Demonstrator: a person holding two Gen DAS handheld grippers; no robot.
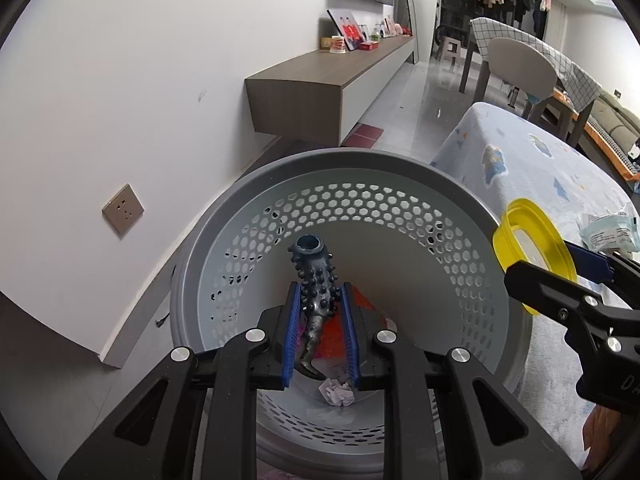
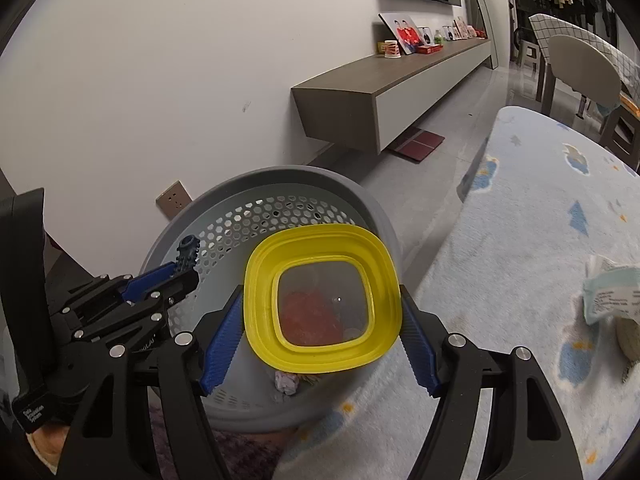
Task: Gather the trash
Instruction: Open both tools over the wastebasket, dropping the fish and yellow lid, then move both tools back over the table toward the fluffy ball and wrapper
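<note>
My left gripper (image 1: 320, 304) is shut on a dark knobbly tube-shaped toy (image 1: 316, 276) and holds it over the open grey perforated trash basket (image 1: 400, 168). The toy (image 2: 188, 256) and left gripper (image 2: 176, 274) also show in the right wrist view. My right gripper (image 2: 322, 312) is shut on a yellow plastic lid with a clear middle (image 2: 320, 300), held over the basket's rim (image 2: 256, 180); the lid (image 1: 532, 248) shows at the right of the left wrist view. Inside the basket lie a crumpled paper ball (image 1: 336, 392) and something orange-red (image 1: 362, 300).
A table with a light blue patterned cloth (image 2: 540, 220) stands right of the basket, with a pale green packet (image 2: 612, 294) on it. A white wall with a socket (image 1: 123, 209) and a floating cabinet (image 1: 320, 80) are behind. Chairs and a dining table (image 1: 520, 64) stand farther back.
</note>
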